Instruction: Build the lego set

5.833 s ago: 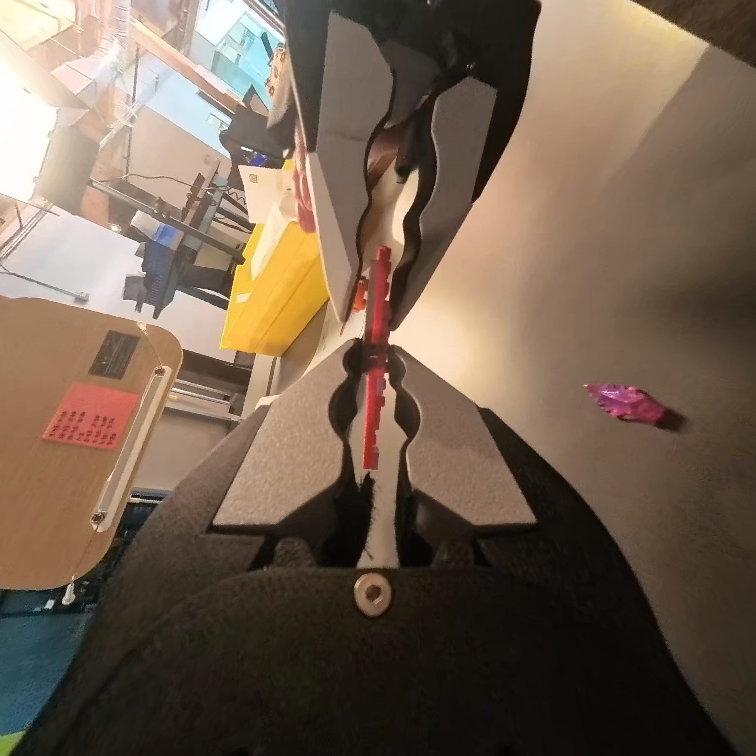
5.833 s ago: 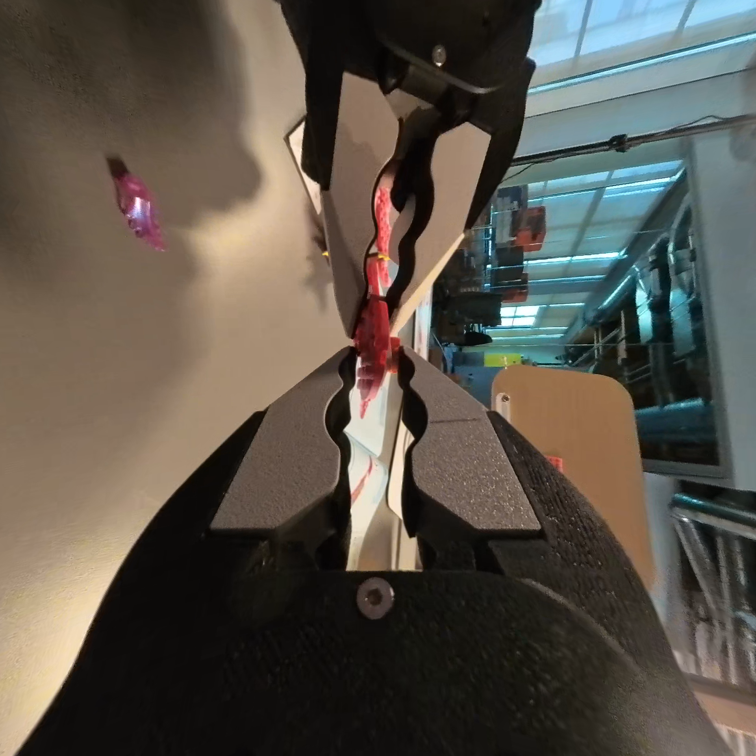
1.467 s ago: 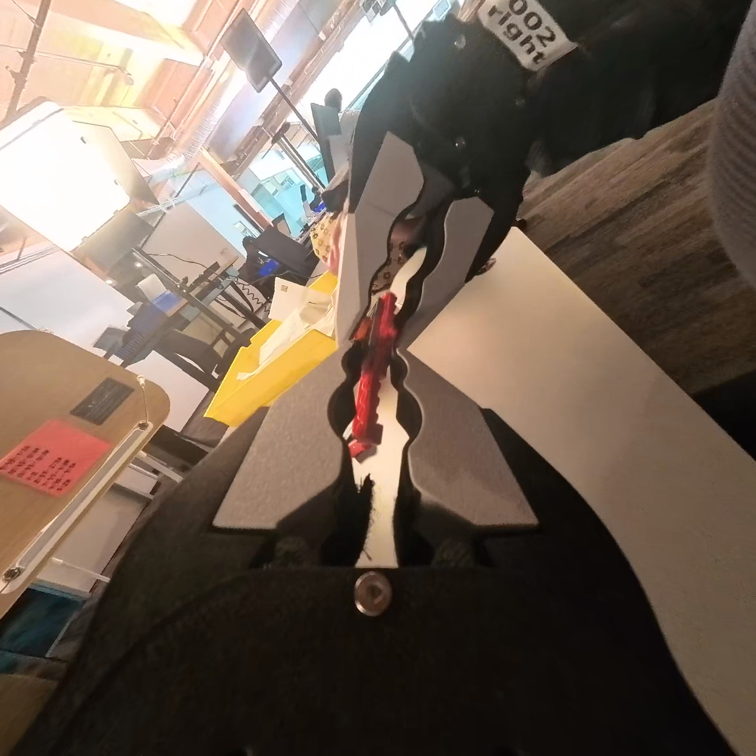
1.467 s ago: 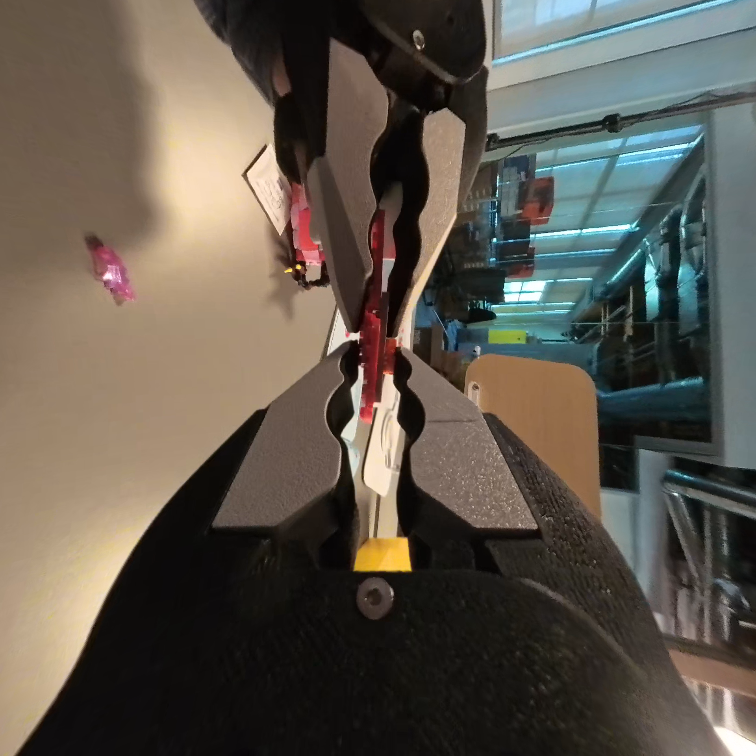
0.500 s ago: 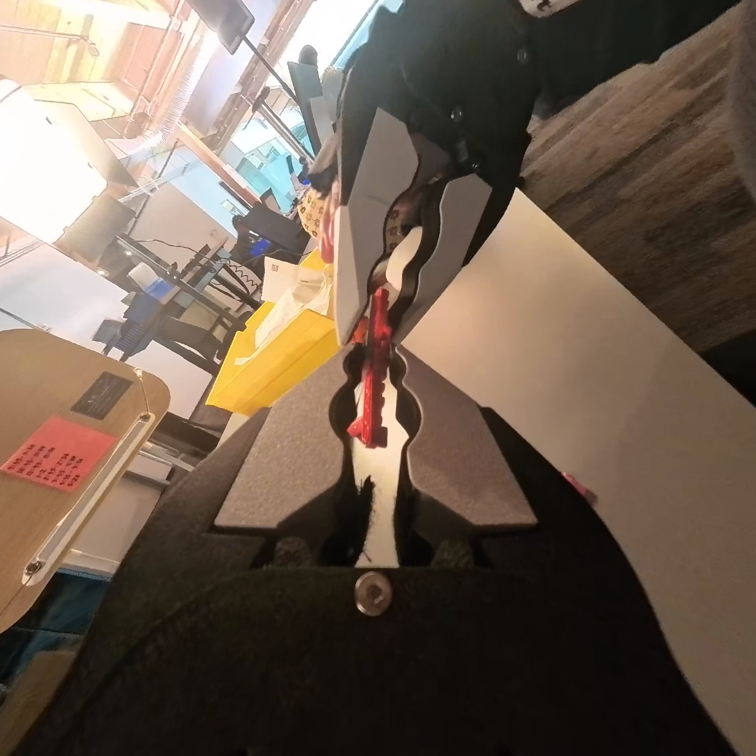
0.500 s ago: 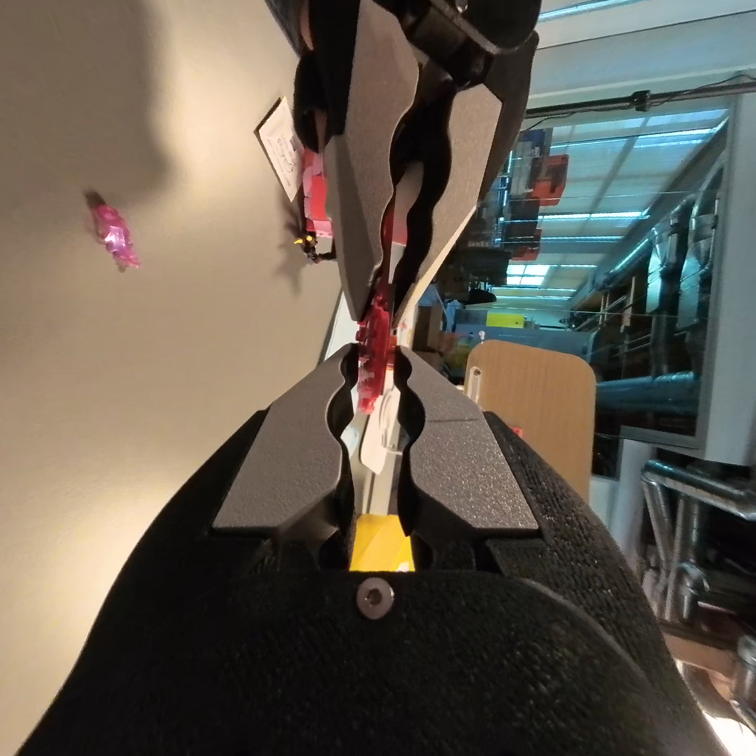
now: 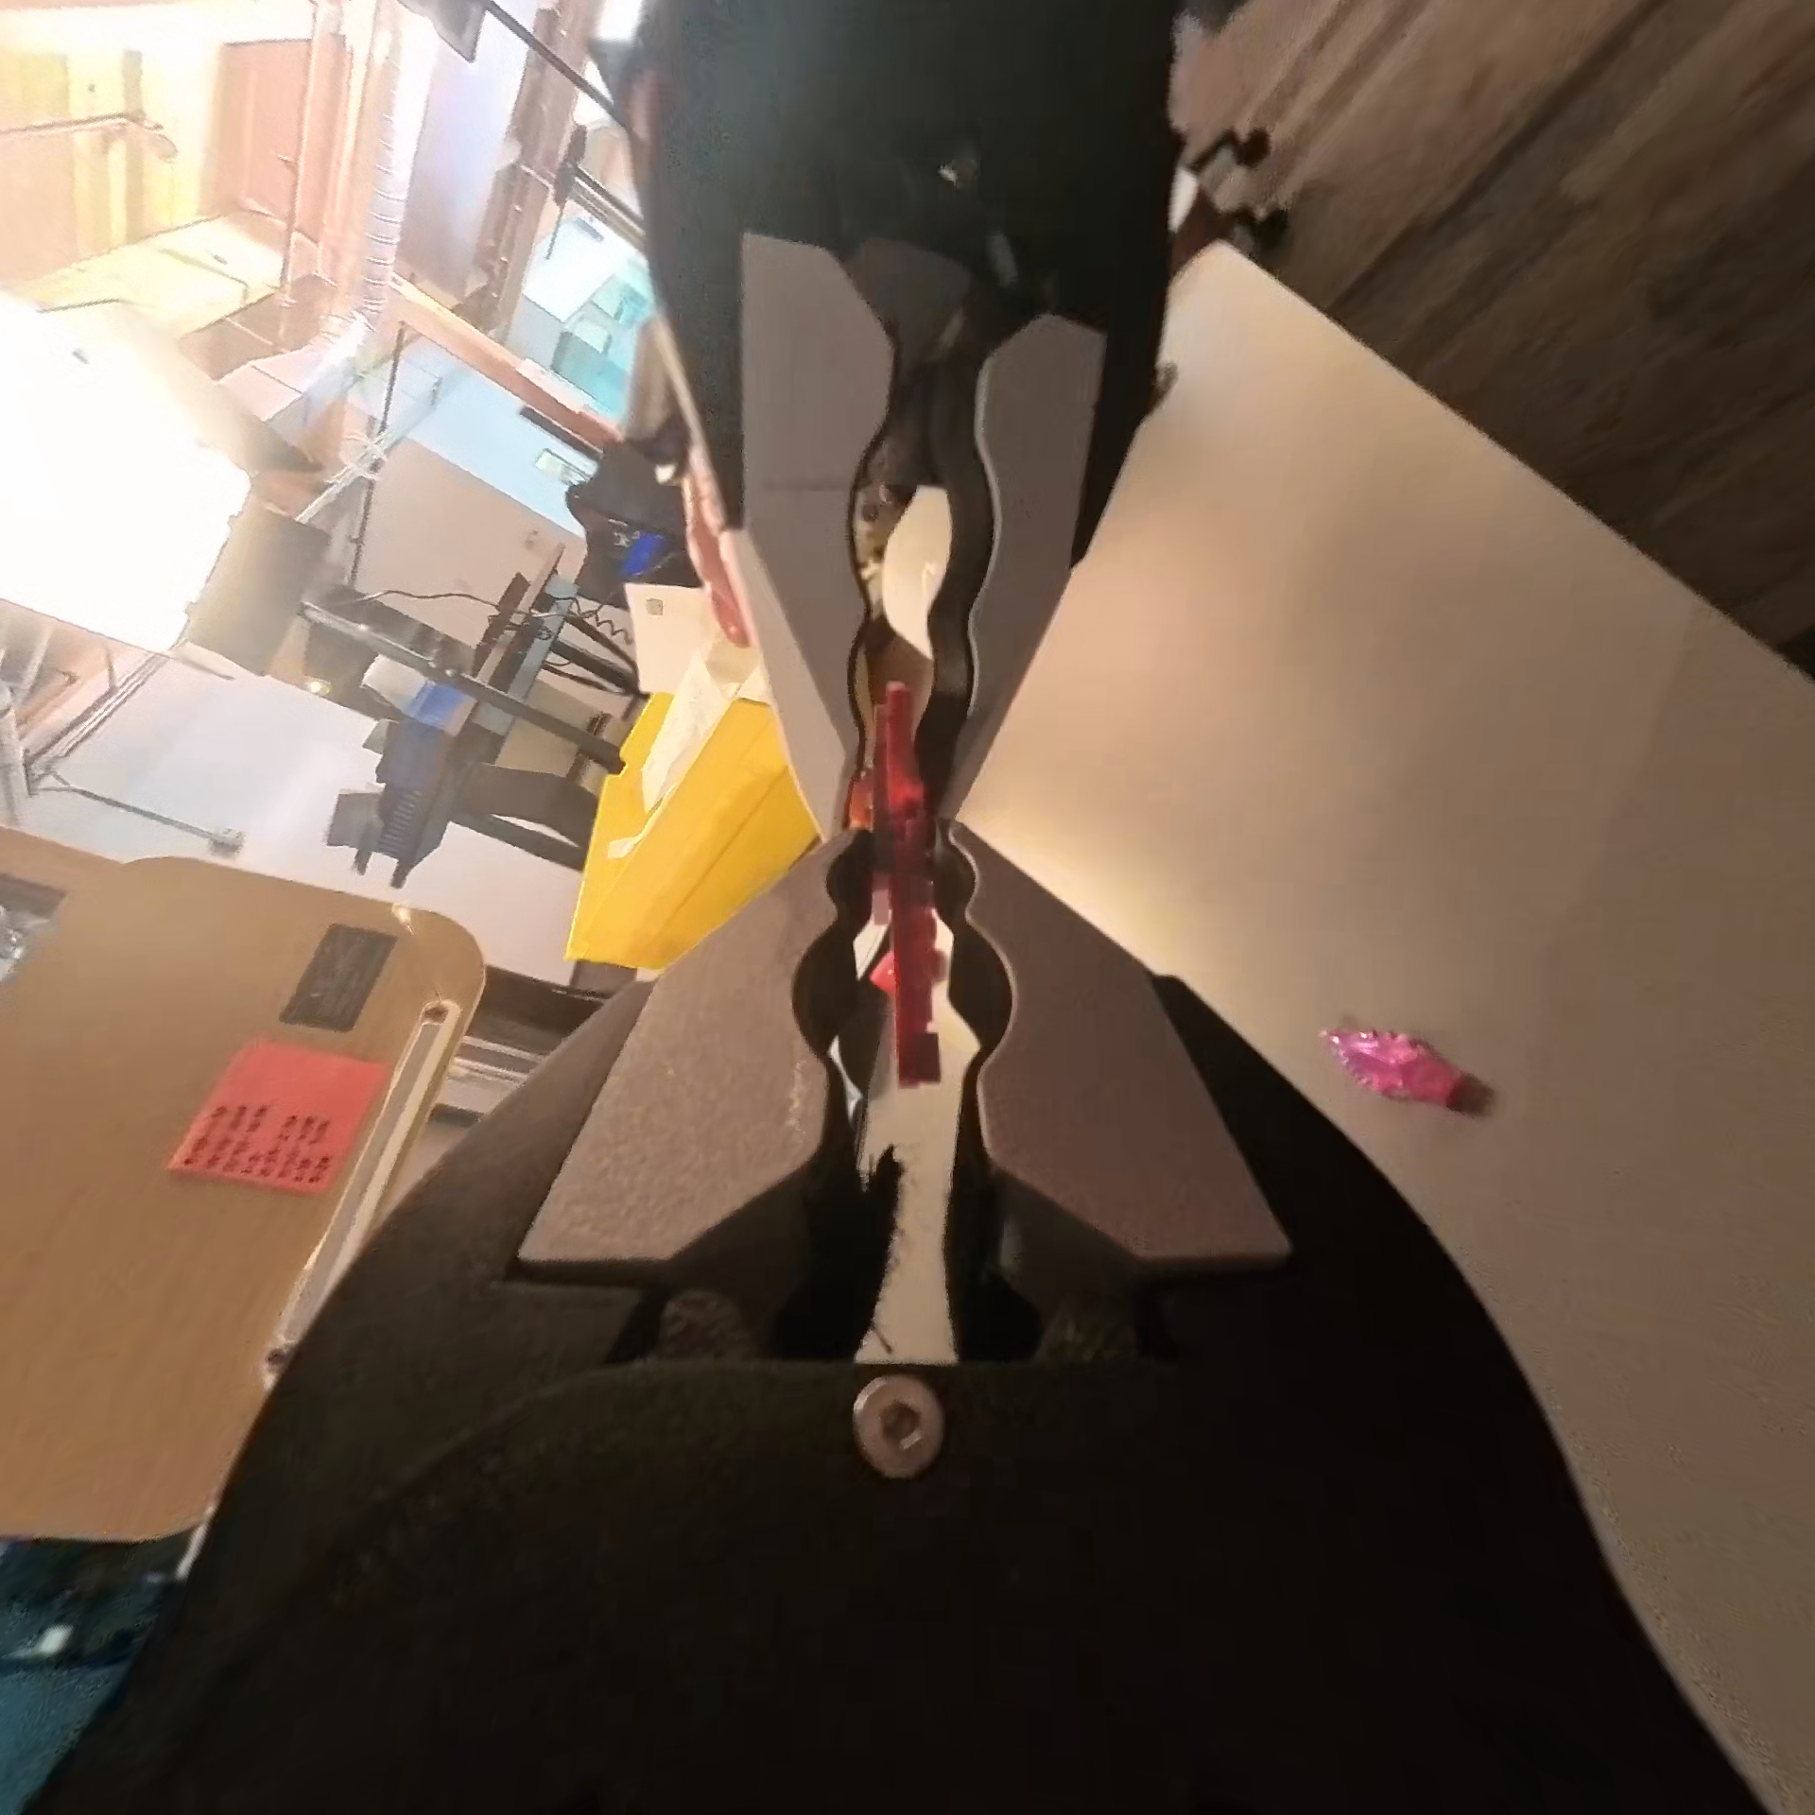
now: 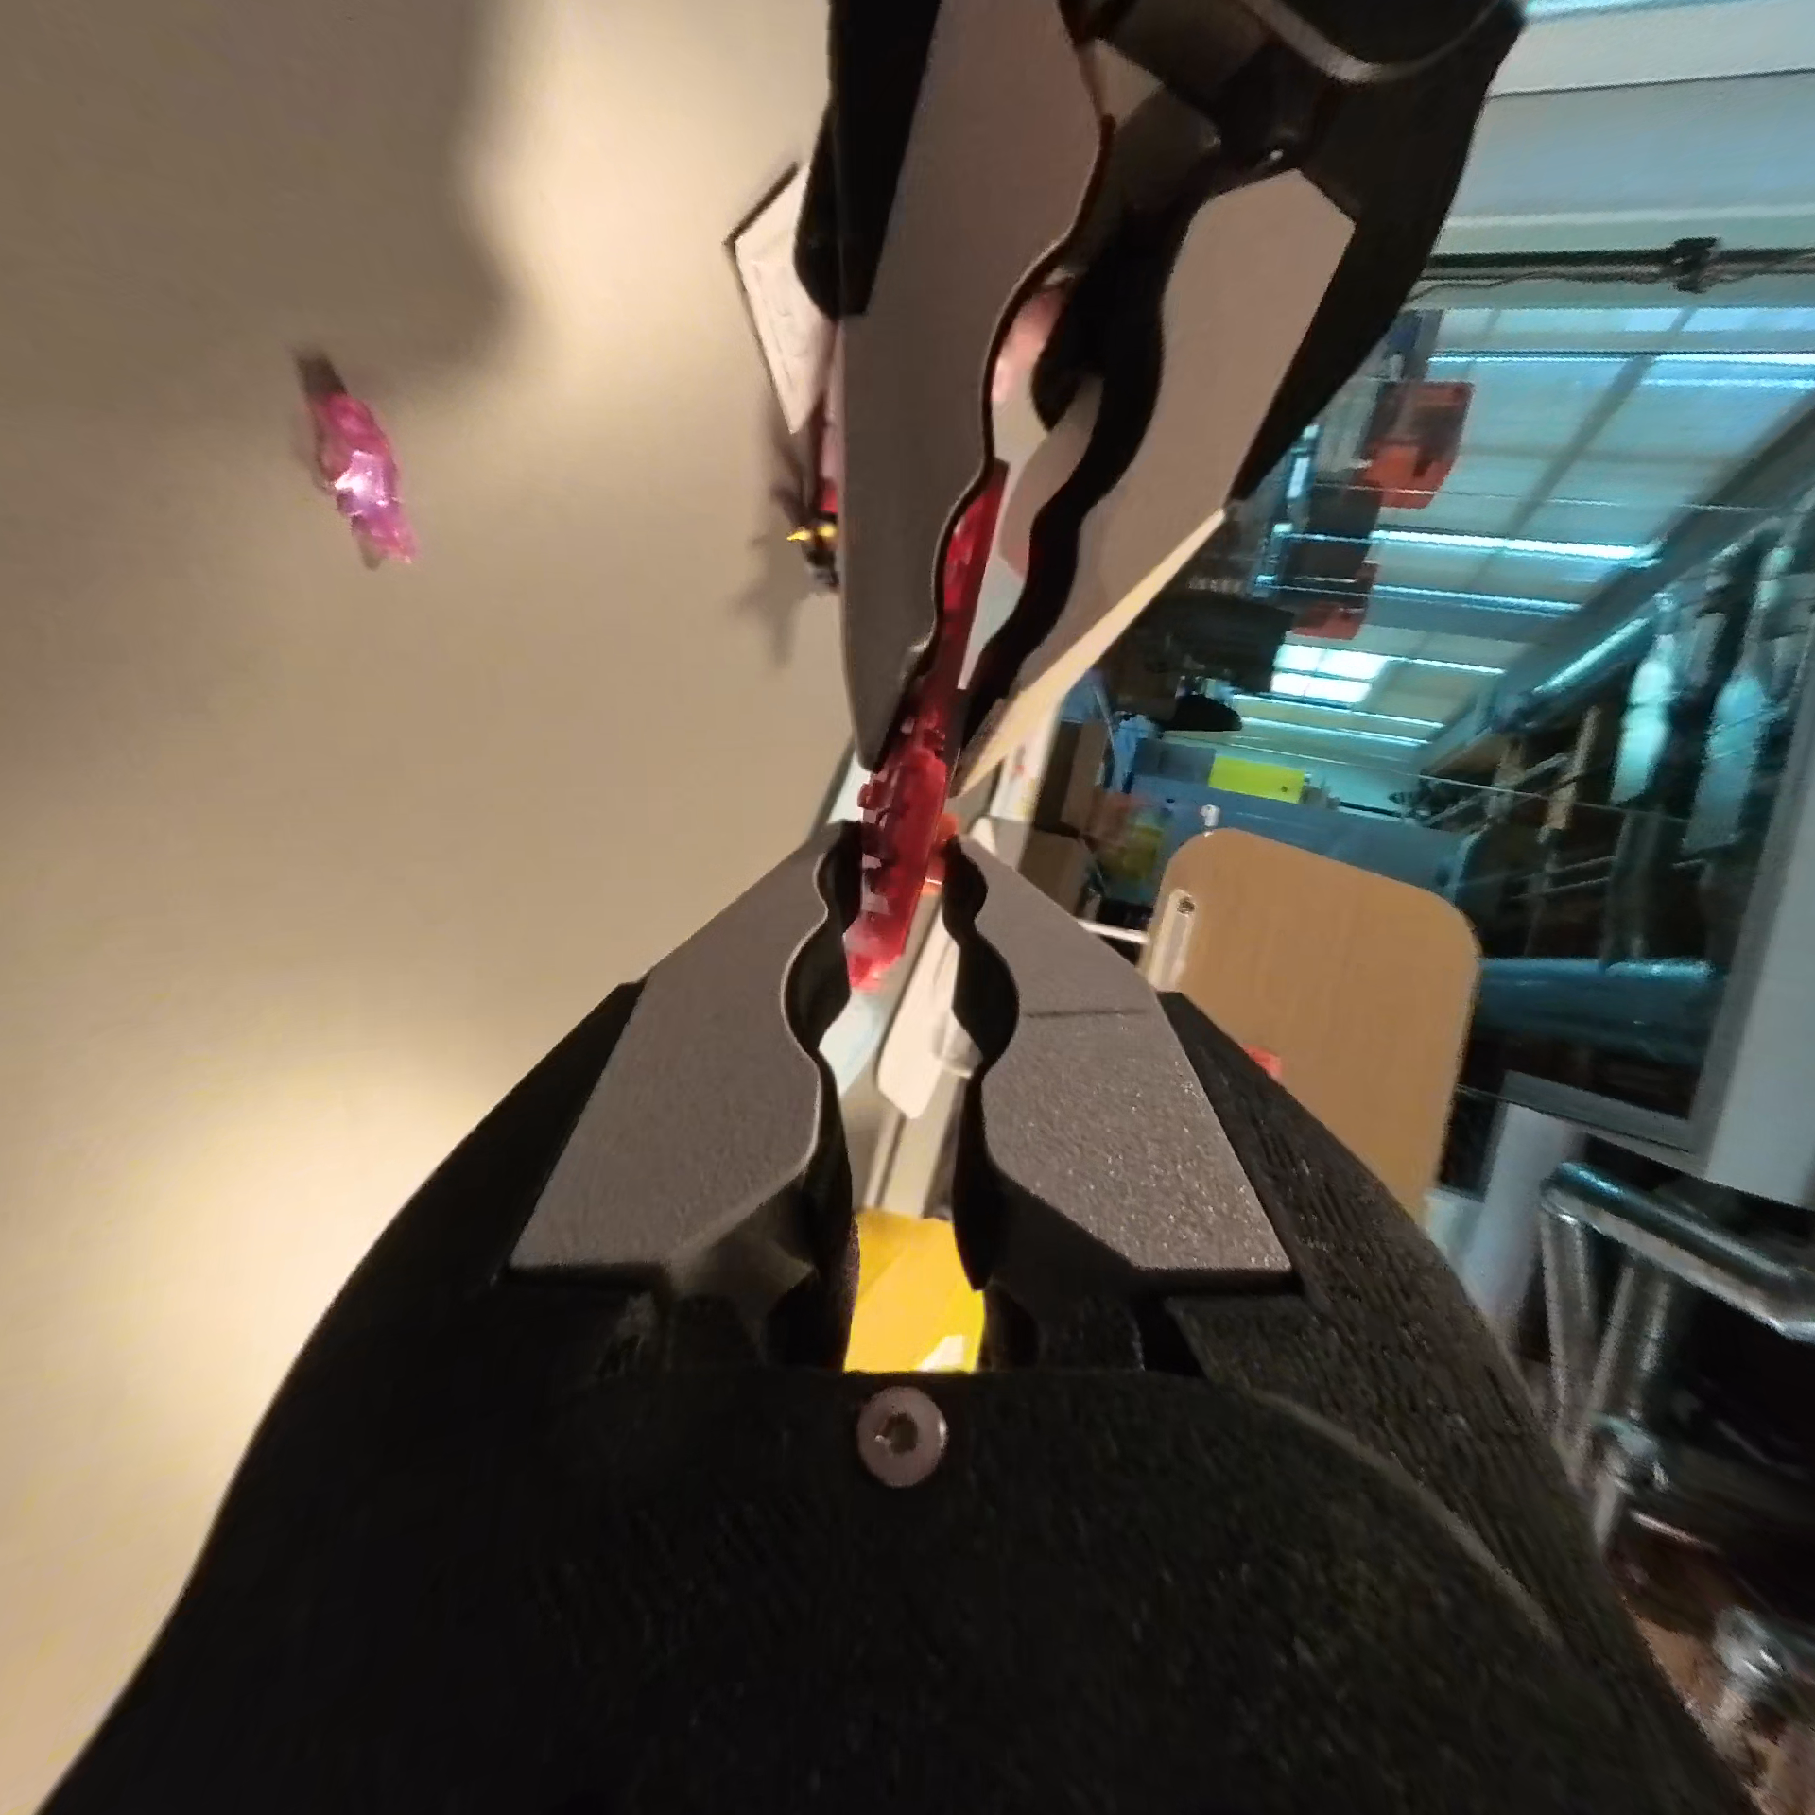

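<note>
Left wrist view: both grippers, left (image 7: 902,845) and right (image 8: 899,854), clamp what seems one red toothed strip (image 7: 908,884), tip to tip above a white table (image 7: 1375,786).

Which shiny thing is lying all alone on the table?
The pink foil wrapper, lying loose on the white table. The red studded piece is pinched between both grippers' jaws instead.

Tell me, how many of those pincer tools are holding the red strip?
2. The left gripper clamps one end of the red strip; the right gripper clamps the other, tip to tip above the table.
</note>
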Action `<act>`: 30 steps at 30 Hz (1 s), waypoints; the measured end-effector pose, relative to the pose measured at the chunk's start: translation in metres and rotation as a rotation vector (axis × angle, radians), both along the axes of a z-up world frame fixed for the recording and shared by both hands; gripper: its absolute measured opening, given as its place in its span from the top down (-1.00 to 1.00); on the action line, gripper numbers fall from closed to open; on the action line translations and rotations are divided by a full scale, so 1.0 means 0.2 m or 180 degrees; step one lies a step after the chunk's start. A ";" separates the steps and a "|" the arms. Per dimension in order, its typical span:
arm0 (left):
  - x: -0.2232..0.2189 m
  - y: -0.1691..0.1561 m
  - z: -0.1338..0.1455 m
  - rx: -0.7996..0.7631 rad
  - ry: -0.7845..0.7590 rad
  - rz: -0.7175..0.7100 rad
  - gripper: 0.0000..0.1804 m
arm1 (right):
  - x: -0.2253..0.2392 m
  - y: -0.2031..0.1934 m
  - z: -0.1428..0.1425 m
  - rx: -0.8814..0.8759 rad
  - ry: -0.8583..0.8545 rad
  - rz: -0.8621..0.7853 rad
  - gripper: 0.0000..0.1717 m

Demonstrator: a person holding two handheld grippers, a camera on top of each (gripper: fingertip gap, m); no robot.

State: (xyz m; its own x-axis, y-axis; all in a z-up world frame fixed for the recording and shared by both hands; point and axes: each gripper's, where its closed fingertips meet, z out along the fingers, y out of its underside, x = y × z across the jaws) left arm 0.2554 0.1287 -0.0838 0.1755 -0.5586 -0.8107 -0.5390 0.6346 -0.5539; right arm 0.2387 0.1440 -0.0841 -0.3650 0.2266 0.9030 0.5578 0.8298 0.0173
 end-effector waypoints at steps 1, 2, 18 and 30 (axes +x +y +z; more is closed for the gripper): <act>0.01 0.00 -0.02 0.0042 0.0083 0.0005 0.91 | 0.01 0.00 -0.02 -0.0128 -0.0074 -0.0035 0.85; 0.01 0.00 -0.03 0.0061 0.0130 -0.0001 0.91 | 0.02 -0.01 -0.04 -0.0277 -0.0111 -0.0052 0.85; 0.02 -0.01 -0.05 -0.0524 -0.0116 -0.0078 0.89 | 0.02 0.00 -0.08 -0.1032 0.0243 -0.0142 0.84; 0.03 -0.11 0.10 -0.0648 -0.0665 -0.0627 0.89 | 0.00 -0.11 0.08 -0.0720 0.0595 0.0438 0.84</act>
